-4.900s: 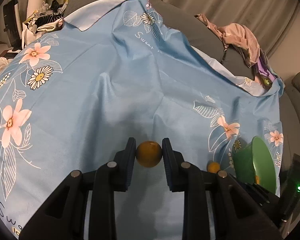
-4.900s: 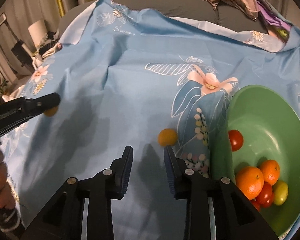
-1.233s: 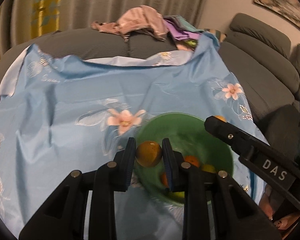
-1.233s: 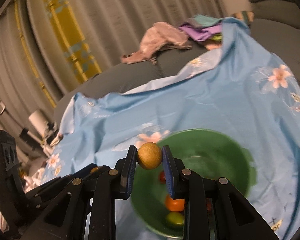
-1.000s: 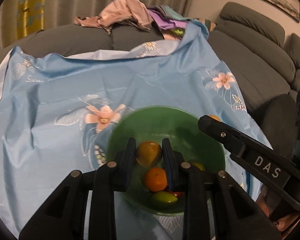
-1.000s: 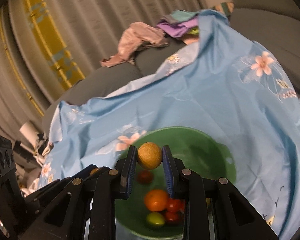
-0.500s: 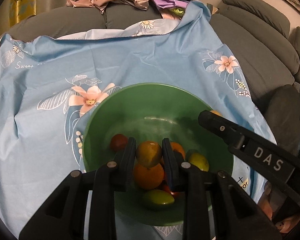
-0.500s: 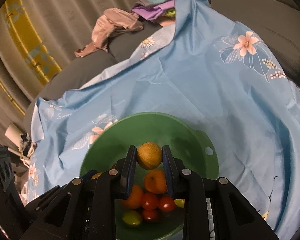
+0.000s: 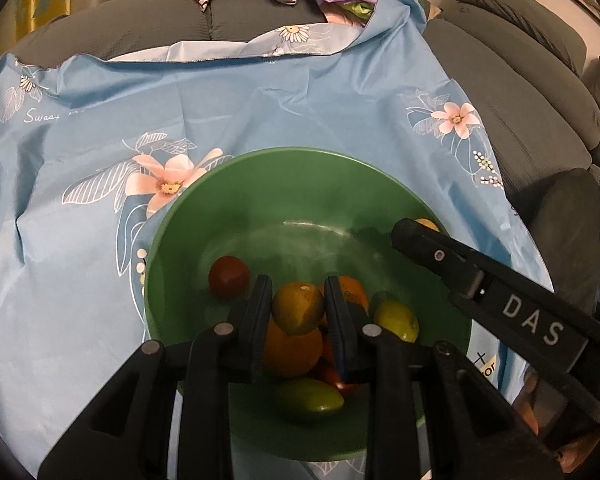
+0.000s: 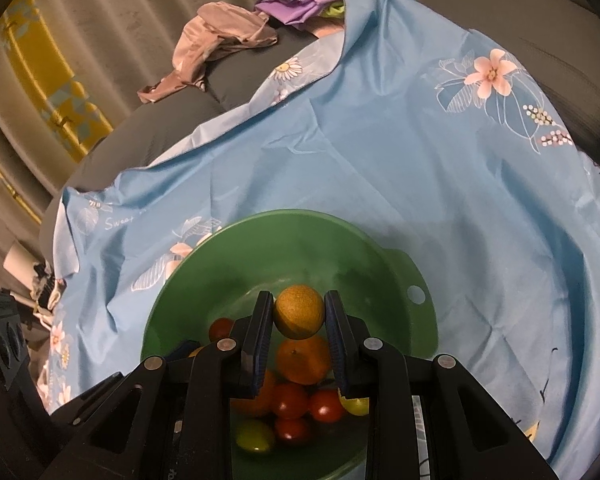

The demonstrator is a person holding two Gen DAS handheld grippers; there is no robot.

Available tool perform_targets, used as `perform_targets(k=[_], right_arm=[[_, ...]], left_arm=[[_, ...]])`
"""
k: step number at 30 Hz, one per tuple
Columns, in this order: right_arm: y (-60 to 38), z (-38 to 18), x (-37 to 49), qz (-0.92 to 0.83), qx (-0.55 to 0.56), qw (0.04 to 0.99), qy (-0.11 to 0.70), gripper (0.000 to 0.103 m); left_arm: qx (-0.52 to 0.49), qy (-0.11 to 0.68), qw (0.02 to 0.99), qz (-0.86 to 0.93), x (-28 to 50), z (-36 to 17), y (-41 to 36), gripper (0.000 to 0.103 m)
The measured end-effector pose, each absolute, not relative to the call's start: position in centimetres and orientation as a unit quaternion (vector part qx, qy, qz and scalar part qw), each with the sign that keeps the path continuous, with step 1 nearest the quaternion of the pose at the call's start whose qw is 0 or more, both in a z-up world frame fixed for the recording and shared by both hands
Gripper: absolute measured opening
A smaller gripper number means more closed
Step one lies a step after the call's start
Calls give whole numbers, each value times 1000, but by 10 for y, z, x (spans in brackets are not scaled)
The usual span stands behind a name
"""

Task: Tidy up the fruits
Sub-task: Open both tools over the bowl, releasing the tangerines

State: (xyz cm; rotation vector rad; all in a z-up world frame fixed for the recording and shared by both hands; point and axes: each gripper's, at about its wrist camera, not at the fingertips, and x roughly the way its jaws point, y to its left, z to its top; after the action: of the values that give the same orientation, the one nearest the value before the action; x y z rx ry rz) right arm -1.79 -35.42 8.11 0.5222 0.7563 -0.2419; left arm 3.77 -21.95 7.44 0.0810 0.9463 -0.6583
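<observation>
Fruits: you have one small round fruit clamped in each gripper, both held over the bowl; the rest lie in a heap at the bowl's bottom.
Cloth: light-blue floral fabric sheet [image 9: 228, 92] spread over the grey sofa [image 9: 532, 92], with the bowl resting on it.
Bowl: round green plastic bowl [image 9: 236, 200], wide open towards you, with a small hole in its rim tab [image 10: 414, 294].
Heap: large orange fruit [image 10: 304, 358] in the middle, red tomatoes [image 10: 290, 400] just beside it, a yellow-green fruit [image 10: 255, 436] nearest you, and a lone red tomato [image 9: 228, 276] apart on the left inner wall.
Left gripper [image 9: 298, 308]: your black fingers are closed on a dull orange-yellow round fruit [image 9: 298, 308], pads pressing both sides, directly above the heap.
Right gripper [image 10: 299, 312]: your fingers are closed on a rough-skinned yellow-orange ball-shaped fruit [image 10: 299, 312], held above the large orange one.
Crossing: from the left camera your right gripper reaches in over the bowl's right rim, its side lettered DAS.
</observation>
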Motion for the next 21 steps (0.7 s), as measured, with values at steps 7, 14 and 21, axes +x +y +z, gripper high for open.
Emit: perform_targets(k=[7,14,21], right_arm=[[-353,87,-24,-122,250,895,350,54],[-353,102,-36,-127,249,906,319,60],[-351,112,-42,-134,243,911,304,63]], left_arm=[[37,428,849,-306,33,87,-214,74],[30,400,871,-284,31,106,-196,103],[13,399,869,-293,30,112,-188,102]])
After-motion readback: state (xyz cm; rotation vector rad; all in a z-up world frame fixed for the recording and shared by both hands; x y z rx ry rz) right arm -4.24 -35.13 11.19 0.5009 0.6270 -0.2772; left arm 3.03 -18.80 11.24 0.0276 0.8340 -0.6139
